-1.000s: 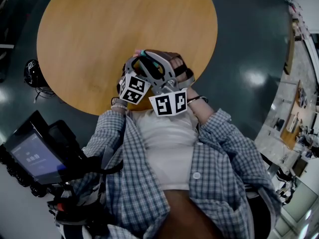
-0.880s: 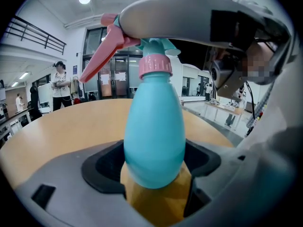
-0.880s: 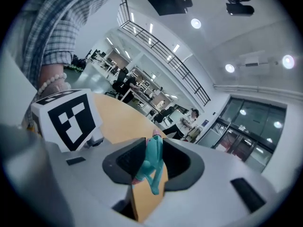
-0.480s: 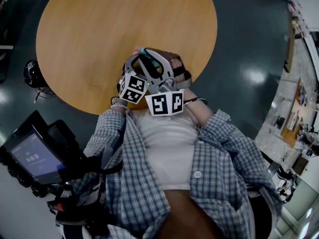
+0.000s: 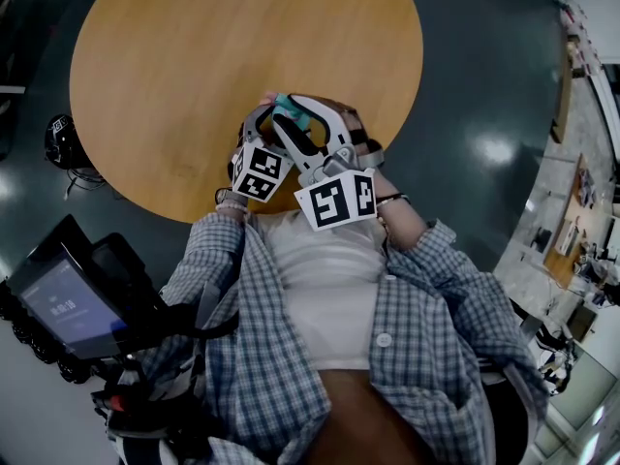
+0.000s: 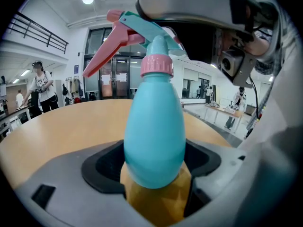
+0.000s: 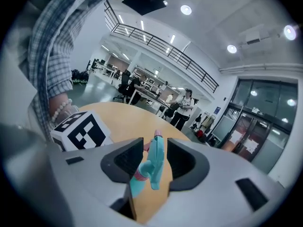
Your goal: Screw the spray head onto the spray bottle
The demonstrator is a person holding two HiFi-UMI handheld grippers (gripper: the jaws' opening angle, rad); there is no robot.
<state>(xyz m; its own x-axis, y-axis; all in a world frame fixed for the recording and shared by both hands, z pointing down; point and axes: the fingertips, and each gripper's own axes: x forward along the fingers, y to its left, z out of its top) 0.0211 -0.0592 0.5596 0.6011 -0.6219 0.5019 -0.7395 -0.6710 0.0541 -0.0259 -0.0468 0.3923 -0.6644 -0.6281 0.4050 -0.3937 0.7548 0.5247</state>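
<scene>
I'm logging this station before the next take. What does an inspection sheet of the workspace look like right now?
Surface: round wooden table.
Job's things: teal spray bottle held upright; spray head sits on its neck.
Clutter: nothing seen.
Grippers: left claw shut on the spray bottle's lower body; right claw open, its jaws have just been opening, with the spray head between them.
Cables: dark cable hangs beside the right claw's body.
Surroundings: screen at the operator's left; a person stands beyond the table.
</scene>
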